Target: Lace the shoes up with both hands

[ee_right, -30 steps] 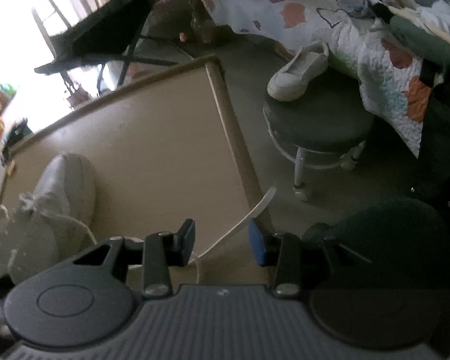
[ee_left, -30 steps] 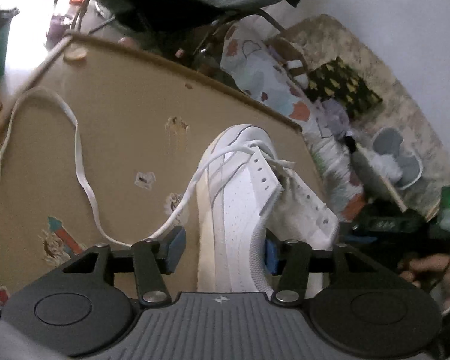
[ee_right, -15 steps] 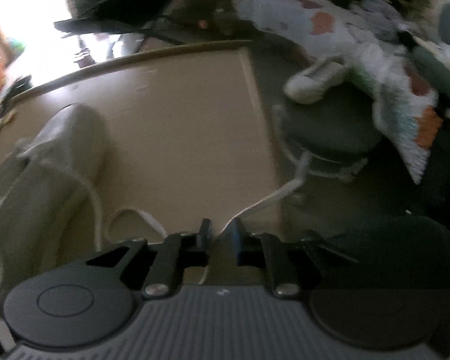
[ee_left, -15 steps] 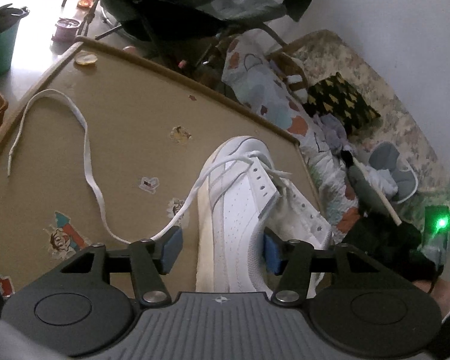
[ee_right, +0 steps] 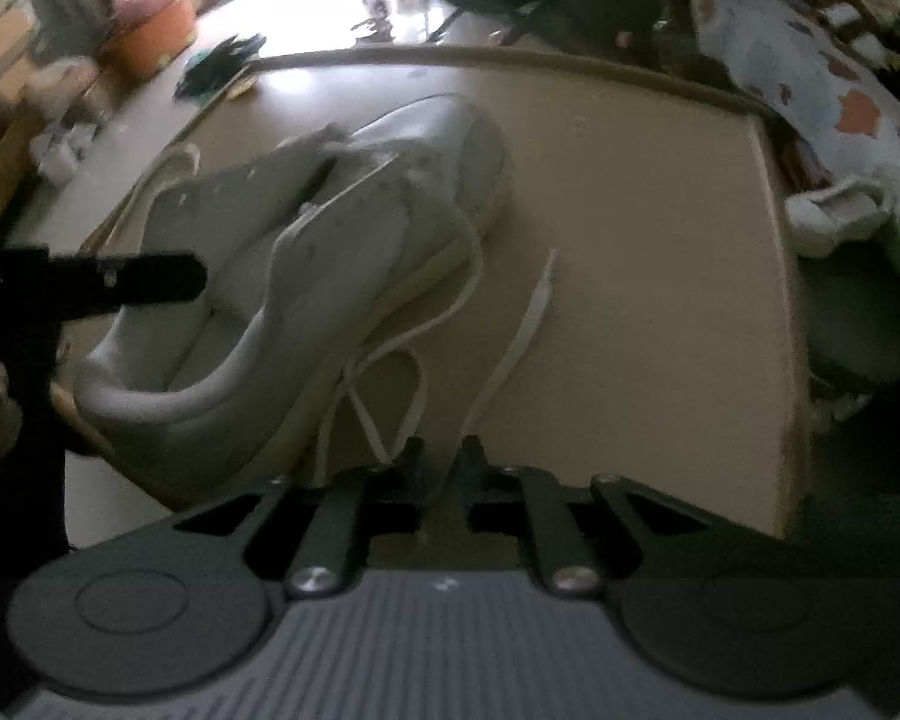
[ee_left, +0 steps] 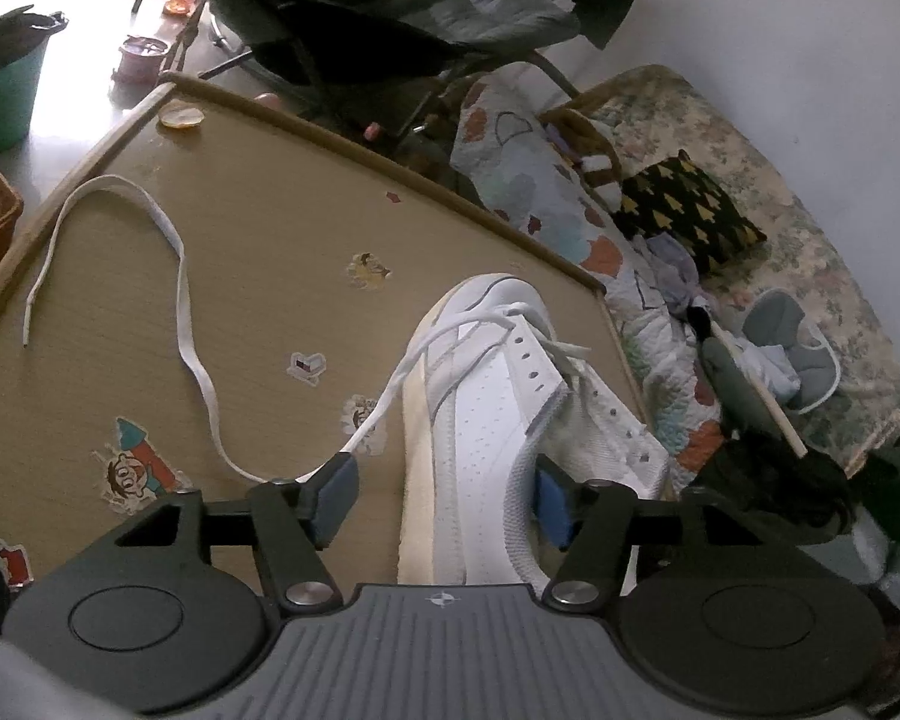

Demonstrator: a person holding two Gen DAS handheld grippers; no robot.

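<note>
White leather shoe [ee_left: 480, 438] lies at lower centre of the left wrist frame, toe toward the table's [ee_left: 258, 252] far edge, heel end between the fingers of the left gripper [ee_left: 441, 501]. The jaws stand wide; the blue pads bracket the heel, and contact with the shoe cannot be confirmed on either side. Only the lowest eyelets near the toe carry lace [ee_left: 186, 324]; the upper eyelets are bare.

One free end runs from the toe eyelets down the shoe's left side, then loops toward the upper left of the frame, its tip near the table edge. In the right wrist frame, which is blurred, the shoe [ee_right: 306, 276] sits at centre left. The other end [ee_right: 513, 342] runs from the toe to bottom centre and disappears between the fingers of the right gripper [ee_right: 441, 471]. The jaws stand narrow with a slim gap; whether the lace is pinched cannot be told.

Hazards, as judgements:
- Slip. If the right gripper holds the flat lace only lightly, a pull would draw it out.
- Shoe shift. The left jaws do not visibly clamp the heel; tension on the lace could rotate or drag the shoe toward the table's right edge.
- Uneven ends. Pulling the right end alone could draw lace through the toe eyelets and shorten the left end.
- Snag. The loop at bottom centre of the right wrist frame could tighten into a knot under tension.
</note>
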